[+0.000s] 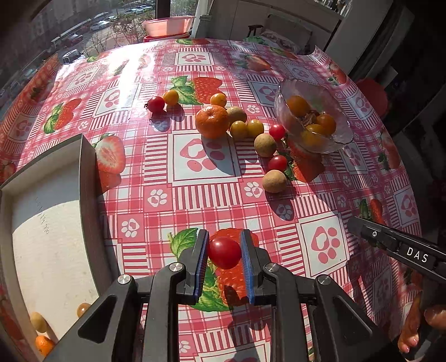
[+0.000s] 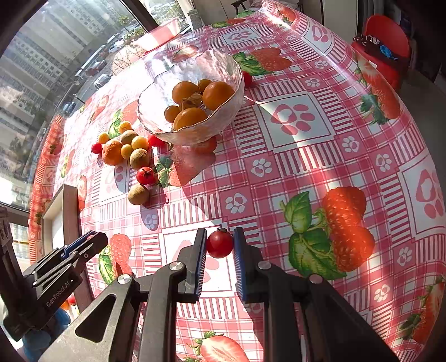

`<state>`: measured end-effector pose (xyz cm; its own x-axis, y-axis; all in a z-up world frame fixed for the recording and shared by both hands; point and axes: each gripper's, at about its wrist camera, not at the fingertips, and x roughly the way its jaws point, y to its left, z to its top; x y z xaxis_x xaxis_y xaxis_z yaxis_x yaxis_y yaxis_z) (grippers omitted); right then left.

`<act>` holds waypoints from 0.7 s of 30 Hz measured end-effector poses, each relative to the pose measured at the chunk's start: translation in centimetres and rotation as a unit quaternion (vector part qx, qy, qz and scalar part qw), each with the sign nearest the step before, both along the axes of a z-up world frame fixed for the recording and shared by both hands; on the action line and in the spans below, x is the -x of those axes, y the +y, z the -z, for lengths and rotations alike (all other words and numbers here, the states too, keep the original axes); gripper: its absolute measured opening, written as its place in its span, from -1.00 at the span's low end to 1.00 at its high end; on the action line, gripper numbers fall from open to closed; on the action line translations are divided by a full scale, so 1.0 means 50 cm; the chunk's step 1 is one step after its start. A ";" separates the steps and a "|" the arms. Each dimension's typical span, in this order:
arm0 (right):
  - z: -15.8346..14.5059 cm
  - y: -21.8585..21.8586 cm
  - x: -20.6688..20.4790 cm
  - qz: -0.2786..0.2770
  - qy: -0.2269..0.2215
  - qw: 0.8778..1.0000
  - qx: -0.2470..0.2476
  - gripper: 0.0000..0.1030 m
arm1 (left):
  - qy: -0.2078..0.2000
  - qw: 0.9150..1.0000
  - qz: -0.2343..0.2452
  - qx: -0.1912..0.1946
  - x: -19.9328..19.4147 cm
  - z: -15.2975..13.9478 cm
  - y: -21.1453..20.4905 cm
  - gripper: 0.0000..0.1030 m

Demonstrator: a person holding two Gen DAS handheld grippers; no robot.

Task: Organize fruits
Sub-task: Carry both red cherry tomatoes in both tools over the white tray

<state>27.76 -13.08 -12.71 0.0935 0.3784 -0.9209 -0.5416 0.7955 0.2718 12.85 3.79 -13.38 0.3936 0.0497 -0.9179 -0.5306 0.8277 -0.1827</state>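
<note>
My left gripper is shut on a red cherry tomato above the tablecloth, right of a grey tray. My right gripper is shut on another red cherry tomato low over the table. A glass bowl holds several orange-yellow fruits; it also shows in the left wrist view. A tangerine, yellow and red cherry tomatoes and brown longans lie loose beside the bowl.
The tray holds a tangerine and small yellow fruits at its near end. A pink basin sits at the far table edge. A red chair stands beyond the table. The right gripper's finger shows at right in the left wrist view.
</note>
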 end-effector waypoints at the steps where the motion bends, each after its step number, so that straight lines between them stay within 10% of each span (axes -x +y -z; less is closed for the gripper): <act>1: -0.001 0.003 0.009 -0.002 0.002 1.000 0.000 -0.60 | -0.001 1.000 -0.002 0.001 0.008 -0.005 0.002 -0.53; 21: -0.049 0.153 0.172 -0.091 -0.001 0.996 -0.016 -0.60 | -0.026 0.996 -0.086 -0.015 0.196 -0.071 0.109 -0.53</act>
<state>19.16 -5.45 -10.28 0.0236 0.4179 -0.9082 -0.6763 0.6757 0.2933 3.05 9.21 -9.83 0.4238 0.1480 -0.8936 -0.6559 0.7305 -0.1900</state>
